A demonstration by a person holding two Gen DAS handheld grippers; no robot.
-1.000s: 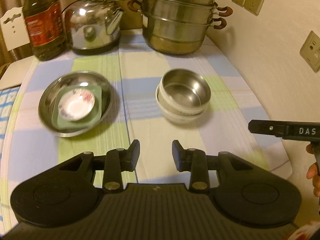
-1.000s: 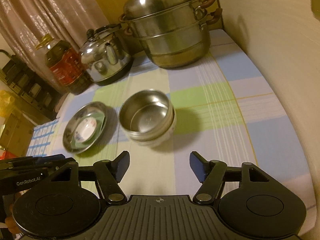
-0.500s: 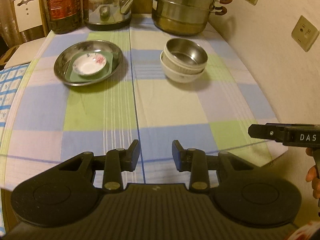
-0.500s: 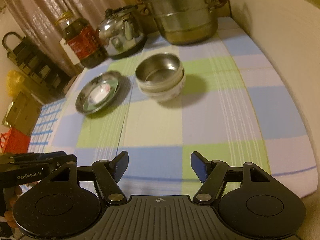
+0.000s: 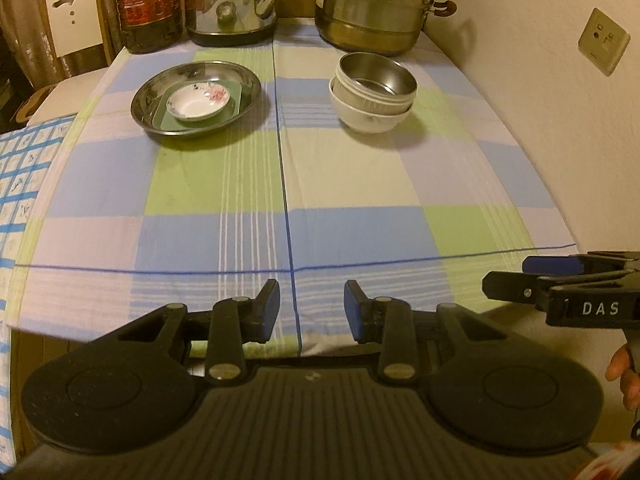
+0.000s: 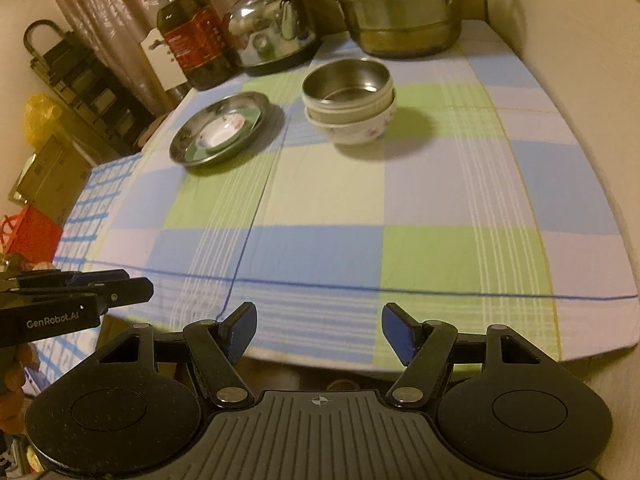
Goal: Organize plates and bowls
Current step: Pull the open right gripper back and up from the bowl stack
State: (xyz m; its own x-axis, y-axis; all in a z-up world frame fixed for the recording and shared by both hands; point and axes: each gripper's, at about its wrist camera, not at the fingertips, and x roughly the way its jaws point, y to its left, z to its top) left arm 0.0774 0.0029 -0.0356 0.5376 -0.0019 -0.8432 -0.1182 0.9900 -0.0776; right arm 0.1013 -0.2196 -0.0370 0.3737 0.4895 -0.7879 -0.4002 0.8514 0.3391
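A steel plate [image 5: 160, 96] [image 6: 188, 144] sits on the checked tablecloth at the far left, holding a green square plate [image 5: 236, 106] and a small white floral saucer [image 5: 198, 100] [image 6: 220, 132]. To its right a steel bowl [image 5: 376, 78] [image 6: 346, 80] is nested in stacked white bowls [image 5: 370, 120] [image 6: 356, 128]. My left gripper [image 5: 312, 312] is open and empty at the table's near edge. My right gripper [image 6: 318, 328] is open and empty, also at the near edge, to the right of the left one.
At the back stand an oil bottle [image 5: 146, 4], a steel kettle [image 5: 232, 4] and a stacked steamer pot [image 5: 376, 4]. A wall with sockets [image 5: 604, 40] borders the table on the right. A chair [image 5: 74, 24] and boxes [image 6: 44, 176] stand at the left.
Both grippers have pulled back from the dishes to the table's near edge. The plate stack and bowl stack have not moved.
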